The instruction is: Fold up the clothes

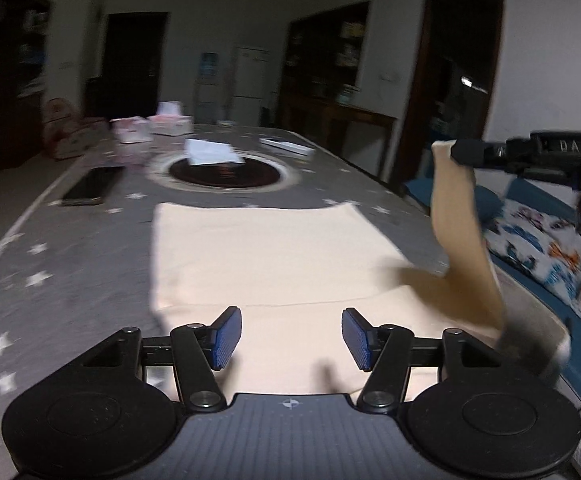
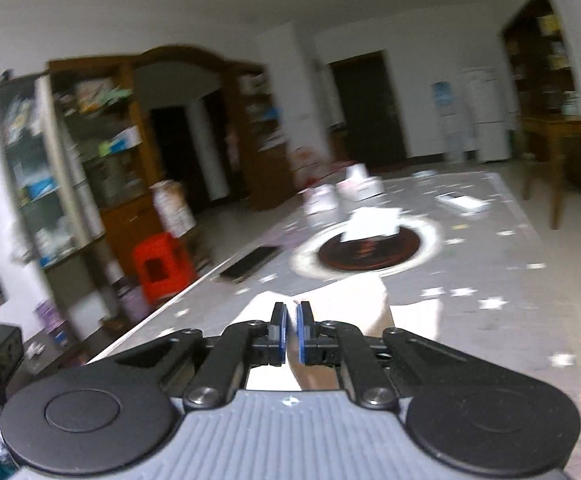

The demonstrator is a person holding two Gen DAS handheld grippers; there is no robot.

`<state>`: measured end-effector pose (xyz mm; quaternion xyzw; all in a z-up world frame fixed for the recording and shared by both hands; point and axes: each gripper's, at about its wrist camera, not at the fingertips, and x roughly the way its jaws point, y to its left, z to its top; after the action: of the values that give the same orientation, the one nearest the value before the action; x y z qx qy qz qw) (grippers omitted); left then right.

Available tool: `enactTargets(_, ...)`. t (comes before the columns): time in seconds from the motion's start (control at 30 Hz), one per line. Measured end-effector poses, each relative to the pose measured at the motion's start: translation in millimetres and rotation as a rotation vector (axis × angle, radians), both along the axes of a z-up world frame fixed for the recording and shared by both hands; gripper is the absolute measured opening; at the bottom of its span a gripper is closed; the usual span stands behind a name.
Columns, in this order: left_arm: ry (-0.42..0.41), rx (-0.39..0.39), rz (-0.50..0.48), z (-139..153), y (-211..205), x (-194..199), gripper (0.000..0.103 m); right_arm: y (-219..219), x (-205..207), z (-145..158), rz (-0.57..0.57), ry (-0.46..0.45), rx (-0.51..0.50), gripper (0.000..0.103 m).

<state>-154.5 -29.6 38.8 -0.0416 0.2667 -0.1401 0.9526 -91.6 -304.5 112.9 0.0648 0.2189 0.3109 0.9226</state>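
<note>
- The cream garment [image 1: 274,256] lies flat on the grey star-patterned tabletop [image 1: 70,264], near the near edge and a little right of the middle in the left wrist view.
- The left gripper [image 1: 291,338] hovers over the near part of the garment with its blue pads [image 1: 226,336] spread wide apart; nothing sits between them.
- At the right of that view, the right gripper [image 1: 456,151] holds a strip of the garment, lifted well above the tabletop; the strip hangs down in a curve to the garment's near right corner.
- In the right wrist view, the right gripper [image 2: 291,334] has its pads almost together, with a thin fold of the cream cloth pinched between them; more cloth [image 2: 354,304] shows just beyond and to the right of the fingers.
- Farther along the tabletop sits a dark round inset [image 1: 226,174] with a white paper [image 1: 212,152] on its far edge.
- A dark phone [image 1: 90,186] lies to the left of the inset, apart from the garment.
- Pink-and-white boxes [image 1: 154,126] stand at the far end of the tabletop.
- A red stool [image 2: 162,268] stands on the floor to the left of the tabletop in the right wrist view.
- Both views are blurred.
</note>
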Motion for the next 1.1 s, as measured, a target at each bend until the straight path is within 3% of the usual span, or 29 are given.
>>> enactTargets(0.3, 0.027, -0.042, 0.109, -8, 35, -9, 0.060, 92, 6, -40, 0.216, 0.084, -0.073, 0.005)
enactTargets(0.43, 0.032, -0.048, 0.118, -10, 37, -10, 0.060, 99, -2, -49, 0.266, 0.108, -0.092, 0.010)
enactTargets(0.53, 0.034, -0.047, 0.113, -10, 36, -8, 0.060, 91, -8, -45, 0.272, 0.098, -0.096, 0.020)
enactTargets(0.63, 0.033, -0.046, 0.087, -11, 30, -6, 0.059, 71, -13, -42, 0.235, 0.079, -0.131, 0.022)
enactTargets(0.73, 0.036, -0.044, 0.048, -12, 22, -2, 0.058, 45, -19, -45, 0.171, 0.075, -0.181, 0.031)
enactTargets(0.8, 0.042, -0.039, 0.018, -13, 15, 0, 0.052, 28, -23, -50, 0.114, 0.076, -0.223, 0.033)
enactTargets(0.97, 0.063, -0.018, -0.021, -19, 2, 12, 0.051, -10, -37, -66, 0.002, 0.107, -0.271, 0.042)
enactTargets(1.1, 0.085, 0.010, -0.037, -23, -6, 19, 0.036, -30, -46, -75, -0.061, 0.136, -0.261, 0.047)
